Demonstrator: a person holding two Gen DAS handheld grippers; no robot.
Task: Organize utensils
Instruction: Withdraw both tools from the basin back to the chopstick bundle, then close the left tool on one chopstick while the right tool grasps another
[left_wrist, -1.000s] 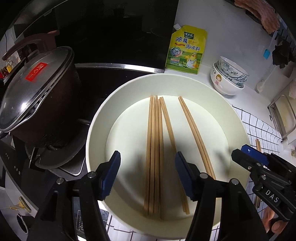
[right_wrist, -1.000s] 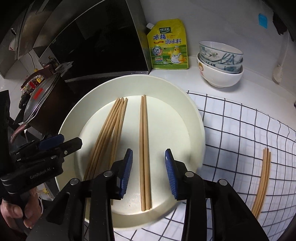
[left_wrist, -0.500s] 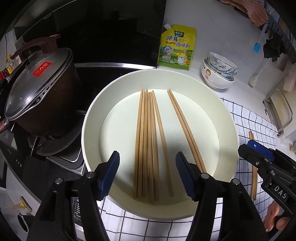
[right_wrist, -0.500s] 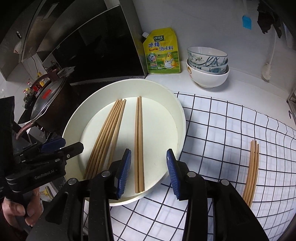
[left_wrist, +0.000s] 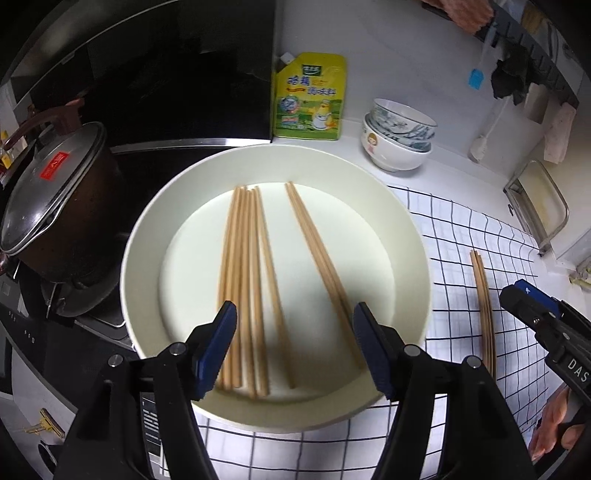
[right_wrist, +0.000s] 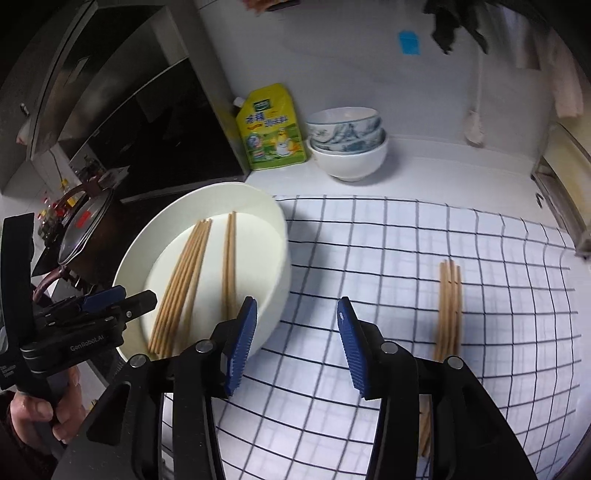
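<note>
Resting on a kitchen counter, a round white plate (left_wrist: 406, 221) holds two groups of wooden chopsticks: a bundle of several (left_wrist: 243, 280) lying side by side and a separate pair (left_wrist: 317, 258) just beside it, all running lengthwise from the plate's near edge toward the far wall. More chopsticks (right_wrist: 448, 302) lie well apart on the checked cloth (right_wrist: 369, 251), their long axis running the same way. Two stacked bowls (right_wrist: 349, 147) stand next to a yellow seasoning pouch (right_wrist: 271, 129); what the bowls contain cannot be seen. The left gripper (left_wrist: 295, 347) hangs over the plate with jaws wide and empty, while the right gripper (right_wrist: 295, 347), jaws just widening, holds nothing above the cloth
</note>
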